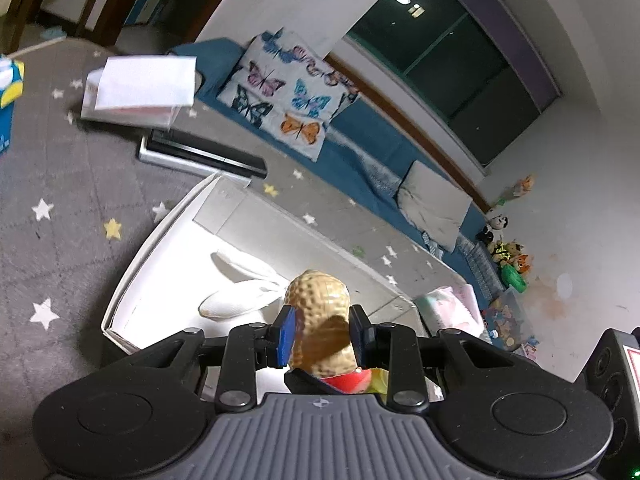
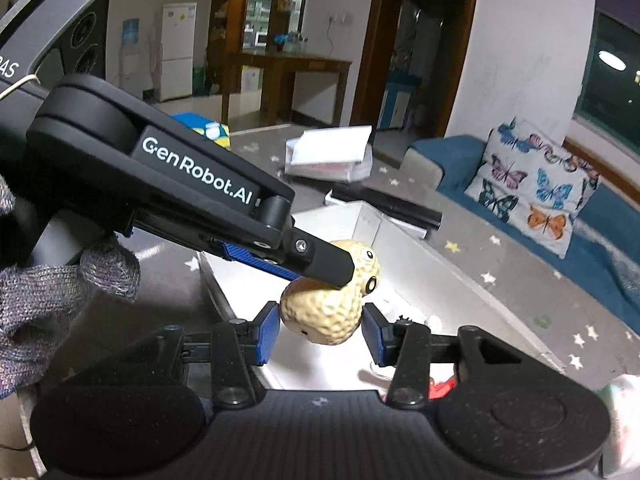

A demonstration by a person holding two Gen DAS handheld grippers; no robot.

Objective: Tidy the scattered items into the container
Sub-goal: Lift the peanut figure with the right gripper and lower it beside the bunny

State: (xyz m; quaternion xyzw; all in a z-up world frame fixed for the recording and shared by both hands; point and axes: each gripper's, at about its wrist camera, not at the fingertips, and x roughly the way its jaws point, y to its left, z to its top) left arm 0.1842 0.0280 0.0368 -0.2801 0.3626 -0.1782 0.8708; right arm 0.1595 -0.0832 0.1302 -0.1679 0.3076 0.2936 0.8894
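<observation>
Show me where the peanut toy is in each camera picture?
Left wrist view: the peanut toy stands low in the middle, between the left tool's pads, over the white box.
Right wrist view: the peanut toy sits just below the middle, googly eyes facing right, with both tools closed on it.
Shared landmark: the butterfly cushion on the blue sofa.

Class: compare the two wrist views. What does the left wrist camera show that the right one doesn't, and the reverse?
Left only: a white plush in the box, toys along the wall.
Right only: the peanut's googly eyes, a gloved hand, the fridge.
Both: the peanut toy gripped by both grippers, the white box, the butterfly pillow.
</observation>
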